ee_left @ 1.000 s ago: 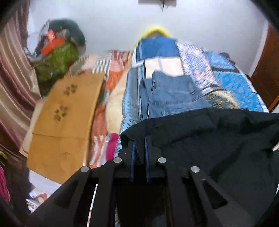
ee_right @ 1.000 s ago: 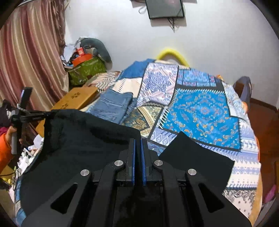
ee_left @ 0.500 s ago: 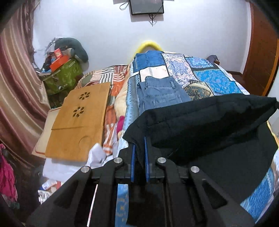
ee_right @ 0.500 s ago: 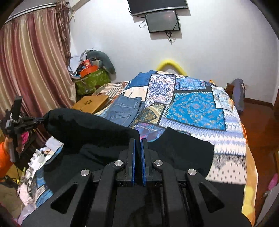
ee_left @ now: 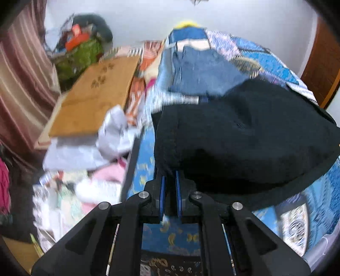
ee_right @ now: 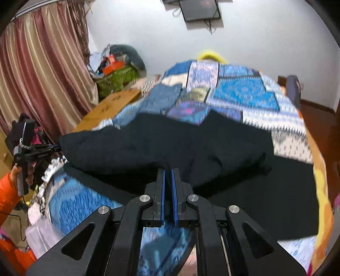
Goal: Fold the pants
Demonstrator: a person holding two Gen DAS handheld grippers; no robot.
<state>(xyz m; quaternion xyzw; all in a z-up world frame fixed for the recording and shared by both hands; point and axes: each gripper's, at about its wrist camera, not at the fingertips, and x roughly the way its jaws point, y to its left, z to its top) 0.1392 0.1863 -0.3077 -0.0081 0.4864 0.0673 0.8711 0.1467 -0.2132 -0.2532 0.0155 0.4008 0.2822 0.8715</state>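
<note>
The black pants (ee_left: pixel 244 135) hang folded over between both grippers, above the patterned blue bedspread (ee_right: pixel 244 95). My left gripper (ee_left: pixel 170 178) is shut on the left edge of the black fabric. My right gripper (ee_right: pixel 167 172) is shut on the near edge of the black pants (ee_right: pixel 170 144). The left gripper also shows in the right wrist view (ee_right: pixel 53 146), at the pants' far left corner, held by a hand in an orange sleeve. Part of the pants lies flat on the bed below the lifted fold.
Folded blue jeans (ee_left: pixel 201 65) lie further up the bed. A wooden lap desk (ee_left: pixel 93 97) and a clutter of papers and clothes (ee_left: pixel 89 161) sit left of the bed. Striped curtains (ee_right: pixel 42 74) hang at left. A wall screen (ee_right: pixel 199 10) hangs above.
Both grippers have drawn back and down toward the foot of the bed, carrying the black fold with them. The views are motion-blurred now.
</note>
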